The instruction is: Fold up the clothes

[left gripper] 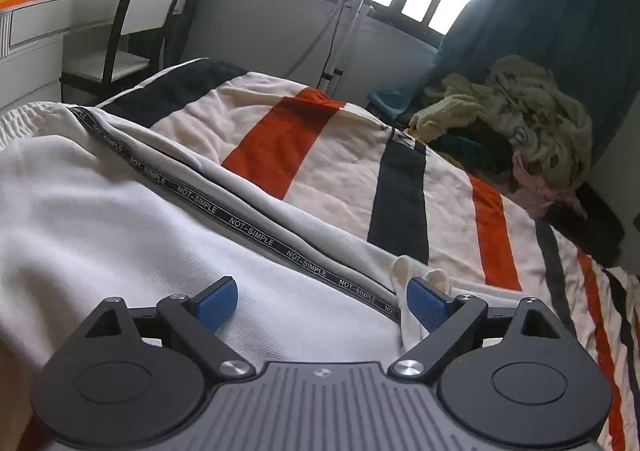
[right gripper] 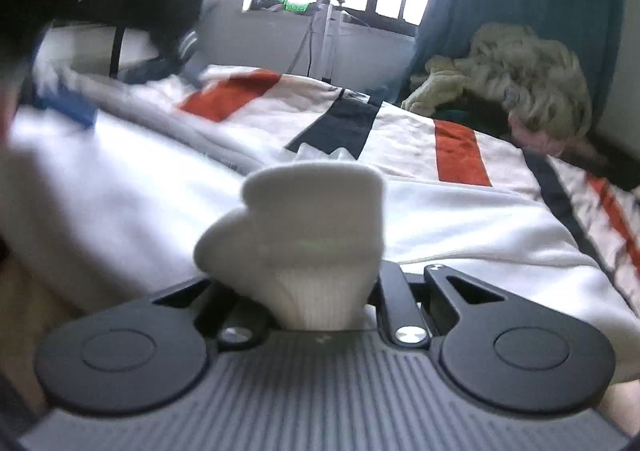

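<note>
A white garment [left gripper: 120,219] with a black "NOT-SIMPLE" tape stripe [left gripper: 224,211] lies spread on the striped bed cover. My left gripper [left gripper: 322,305] is open just above it, its blue pads [left gripper: 216,307] wide apart; a white drawstring end [left gripper: 404,271] lies by the right pad. My right gripper [right gripper: 316,299] is shut on a bunched white fold of the garment [right gripper: 304,227], which hides its fingertips. The garment's white cloth [right gripper: 460,219] spreads out beyond it. The left gripper shows blurred at far left in the right wrist view [right gripper: 68,107].
The bed cover [left gripper: 340,171] has orange and dark stripes. A pile of yellowish fleece and other clothes [left gripper: 516,119] lies at the far right by a blue curtain. A chair [left gripper: 136,23] and a white desk [left gripper: 32,35] stand at left. A stand [left gripper: 340,31] is under the window.
</note>
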